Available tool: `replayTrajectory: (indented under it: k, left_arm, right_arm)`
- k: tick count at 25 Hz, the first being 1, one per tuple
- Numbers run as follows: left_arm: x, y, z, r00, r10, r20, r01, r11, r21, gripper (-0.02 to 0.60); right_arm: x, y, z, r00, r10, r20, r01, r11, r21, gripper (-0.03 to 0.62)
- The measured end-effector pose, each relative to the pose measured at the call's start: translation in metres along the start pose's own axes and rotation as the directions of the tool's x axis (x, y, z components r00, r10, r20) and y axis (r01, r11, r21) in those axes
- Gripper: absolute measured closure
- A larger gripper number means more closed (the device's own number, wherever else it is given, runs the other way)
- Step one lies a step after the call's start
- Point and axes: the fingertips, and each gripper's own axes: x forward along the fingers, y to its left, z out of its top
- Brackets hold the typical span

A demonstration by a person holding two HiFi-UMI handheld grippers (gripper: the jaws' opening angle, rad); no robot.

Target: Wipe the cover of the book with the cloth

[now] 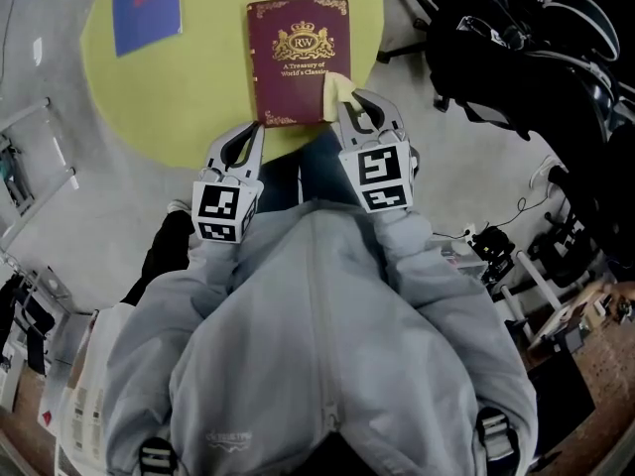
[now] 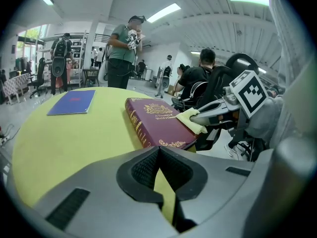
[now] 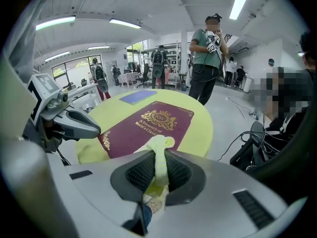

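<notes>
A maroon book (image 1: 297, 59) with gold print lies closed on the round yellow table (image 1: 198, 87). Its cover also shows in the left gripper view as the book (image 2: 154, 121) and in the right gripper view as the book (image 3: 148, 128). My right gripper (image 1: 345, 97) is shut on a pale yellow cloth (image 1: 335, 91), whose tip rests on the book's near right corner. The same cloth (image 3: 158, 157) is pinched between the jaws in the right gripper view. My left gripper (image 1: 256, 127) hovers at the table's near edge, just short of the book's near left corner, shut with nothing in it.
A blue booklet (image 1: 145, 6) lies at the table's far left. A black chair with bags (image 1: 516, 58) stands to the right, cables and clutter on the floor around it. Several people (image 2: 121, 51) stand beyond the table.
</notes>
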Motion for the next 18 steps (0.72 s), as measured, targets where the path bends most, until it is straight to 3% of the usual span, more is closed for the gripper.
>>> replayTrajectory:
  k: [7,11,15,18]
  left_arm:
    - [0.000,-0.001,0.001,1.000,0.001,-0.011,-0.001,1.000,0.010,0.563]
    - [-0.003,-0.004,0.006,1.000,0.001,-0.016,-0.001,1.000,0.019,0.563]
    - [-0.011,-0.007,0.027,1.000,0.006,0.012,-0.006,0.999,0.035,0.563]
    - [-0.020,-0.010,0.048,0.999,0.011,0.042,-0.013,0.999,0.042,0.563]
  right_arm:
    - [-0.009,-0.018,-0.010,0.998,-0.058,-0.030,0.058,0.998,-0.005,0.539]
    - [-0.017,-0.037,-0.033,0.989,-0.107,-0.103,0.106,0.994,-0.010,0.539]
    - [-0.036,-0.058,-0.052,0.976,-0.146,-0.162,0.151,0.988,0.017,0.539]
    - [-0.058,-0.071,-0.043,0.973,-0.178,-0.146,0.185,0.982,0.038,0.539]
